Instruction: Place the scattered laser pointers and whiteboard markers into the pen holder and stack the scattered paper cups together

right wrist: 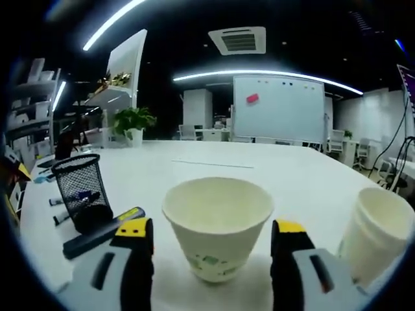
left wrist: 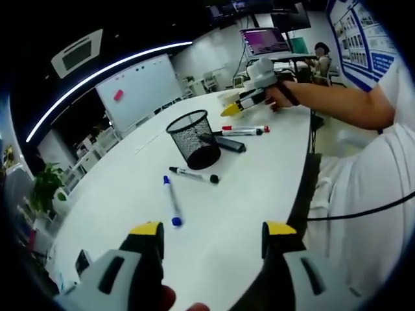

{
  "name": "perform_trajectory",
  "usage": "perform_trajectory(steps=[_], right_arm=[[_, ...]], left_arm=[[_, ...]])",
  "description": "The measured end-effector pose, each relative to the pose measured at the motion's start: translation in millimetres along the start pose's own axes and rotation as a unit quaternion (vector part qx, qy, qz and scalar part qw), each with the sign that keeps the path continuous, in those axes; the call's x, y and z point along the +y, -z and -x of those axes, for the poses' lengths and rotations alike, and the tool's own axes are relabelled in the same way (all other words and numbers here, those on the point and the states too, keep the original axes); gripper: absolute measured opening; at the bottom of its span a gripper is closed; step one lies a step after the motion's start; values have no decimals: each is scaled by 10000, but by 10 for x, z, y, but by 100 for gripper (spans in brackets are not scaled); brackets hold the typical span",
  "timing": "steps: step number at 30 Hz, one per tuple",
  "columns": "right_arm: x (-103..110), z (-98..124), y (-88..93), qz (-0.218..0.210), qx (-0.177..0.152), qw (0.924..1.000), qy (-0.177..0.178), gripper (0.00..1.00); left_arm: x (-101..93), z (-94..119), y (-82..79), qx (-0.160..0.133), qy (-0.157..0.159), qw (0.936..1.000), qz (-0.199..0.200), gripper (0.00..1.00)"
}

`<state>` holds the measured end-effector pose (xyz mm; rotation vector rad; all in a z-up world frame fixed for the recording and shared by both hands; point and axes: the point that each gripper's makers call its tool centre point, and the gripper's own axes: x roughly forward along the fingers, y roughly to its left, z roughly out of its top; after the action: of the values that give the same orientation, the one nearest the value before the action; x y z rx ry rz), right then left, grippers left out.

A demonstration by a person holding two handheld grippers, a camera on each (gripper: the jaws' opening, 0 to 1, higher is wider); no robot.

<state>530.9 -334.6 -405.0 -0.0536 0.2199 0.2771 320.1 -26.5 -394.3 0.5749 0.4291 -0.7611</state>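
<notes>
In the left gripper view my left gripper (left wrist: 213, 233) hangs open over the white table (left wrist: 259, 188) with nothing between its jaws. Ahead stands a black mesh pen holder (left wrist: 193, 137). A blue marker (left wrist: 172, 201) and a black-capped marker (left wrist: 193, 175) lie in front of it. A black laser pointer (left wrist: 224, 142) and a red marker (left wrist: 245, 128) lie behind it. Farther off, a hand holds my right gripper (left wrist: 233, 107). In the right gripper view my right gripper (right wrist: 211, 230) is open, with an upright paper cup (right wrist: 217, 223) between its jaws. A second cup (right wrist: 379, 227) stands at the right.
The pen holder (right wrist: 81, 188) stands left of the cup with a laser pointer (right wrist: 97, 236) beside it and markers (right wrist: 59, 217) behind. The table's curved edge (left wrist: 305, 175) runs along the right, next to the person's white sleeve (left wrist: 363, 214). A whiteboard (right wrist: 279, 107) stands far back.
</notes>
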Motion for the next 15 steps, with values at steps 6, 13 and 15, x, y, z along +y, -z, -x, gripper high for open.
perform_trajectory(steps=[6, 13, 15], right_arm=[[6, -9, -3, 15, -12, 10000, -18, 71], [5, -16, 7, 44, 11, 10000, -14, 65], [8, -28, 23, 65, 50, 10000, -12, 62]], left_arm=[[13, 4, 9, -1, -9, 10000, 10, 61], [28, 2, 21, 3, -5, 10000, 12, 61], [33, 1, 25, 7, -4, 10000, 11, 61]])
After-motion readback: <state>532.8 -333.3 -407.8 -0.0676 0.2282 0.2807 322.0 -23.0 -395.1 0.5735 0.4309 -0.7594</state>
